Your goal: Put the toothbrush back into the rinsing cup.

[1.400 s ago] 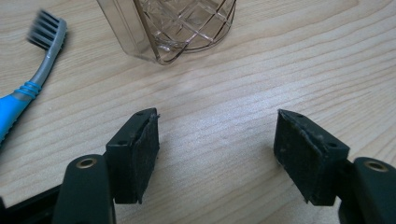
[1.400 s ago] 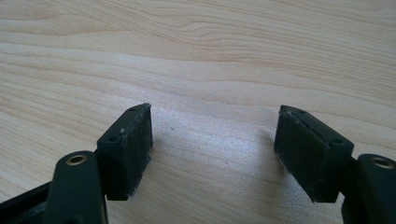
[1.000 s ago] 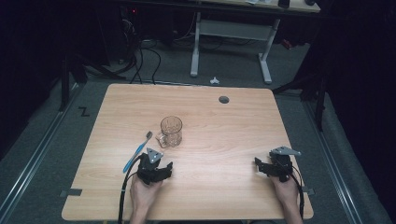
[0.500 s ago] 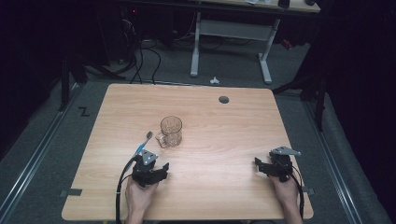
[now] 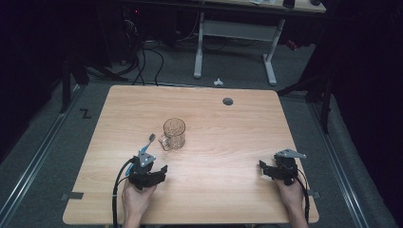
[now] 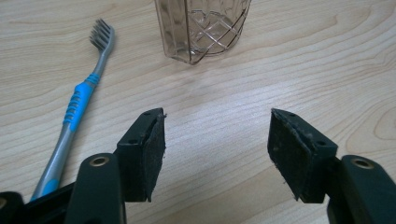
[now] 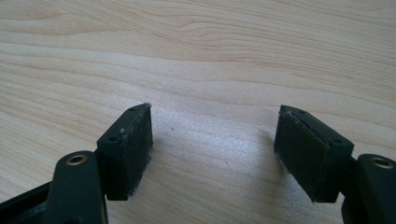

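Dark floor with cables and a white desk frame (image 5: 235, 33) lies beyond a light wooden table (image 5: 237, 128), which has a small round hole (image 5: 227, 101) near its far edge. On the table, left of centre, stands a clear cut-glass mug (image 5: 174, 133), upright, its handle turned toward the near left. Just beside it on the left lies a toothbrush (image 5: 148, 143) with a blue and grey handle, its bristle head pointing away from the person and its handle running back toward the left gripper (image 5: 154, 169). That gripper sits low over the near left part of the table in the person's left hand (image 5: 137, 199), a cable trailing from it. In the left gripper view its jaws stand wide apart with only bare wood between them; the mug (image 6: 201, 29) is ahead of the gap and well clear of the pads, while the toothbrush (image 6: 77, 105) lies outside the left jaw, its handle passing close alongside and under that jaw's base without being gripped. The right gripper (image 5: 272, 172) rests near the table's near right edge in the right hand (image 5: 291, 194), well apart from mug and toothbrush. In the right gripper view its jaws are likewise spread wide, holding nothing, over plain wood grain.
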Demonstrator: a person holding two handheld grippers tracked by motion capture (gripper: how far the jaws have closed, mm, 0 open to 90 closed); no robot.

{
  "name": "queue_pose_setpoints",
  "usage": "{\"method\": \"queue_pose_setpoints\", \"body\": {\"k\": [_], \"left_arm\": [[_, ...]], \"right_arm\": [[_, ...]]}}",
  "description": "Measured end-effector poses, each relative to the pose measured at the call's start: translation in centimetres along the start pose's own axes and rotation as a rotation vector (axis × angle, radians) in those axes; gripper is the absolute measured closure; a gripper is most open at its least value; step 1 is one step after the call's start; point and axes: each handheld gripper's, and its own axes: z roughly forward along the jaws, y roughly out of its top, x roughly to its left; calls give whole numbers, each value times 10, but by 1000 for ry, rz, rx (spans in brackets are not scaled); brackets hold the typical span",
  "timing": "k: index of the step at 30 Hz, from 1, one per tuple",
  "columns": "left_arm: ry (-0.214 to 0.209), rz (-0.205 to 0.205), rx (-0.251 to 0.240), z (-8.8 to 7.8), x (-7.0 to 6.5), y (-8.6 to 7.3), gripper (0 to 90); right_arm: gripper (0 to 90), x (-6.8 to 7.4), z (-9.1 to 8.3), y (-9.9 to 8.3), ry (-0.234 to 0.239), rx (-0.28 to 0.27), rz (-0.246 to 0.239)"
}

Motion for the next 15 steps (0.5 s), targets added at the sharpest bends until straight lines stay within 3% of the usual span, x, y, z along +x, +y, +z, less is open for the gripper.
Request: {"method": "queue_pose_setpoints", "body": {"k": [15], "left_arm": [[48,7,6,-16,18,9,405]], "right_arm": [[283,0,0,0,1,1,1]]}}
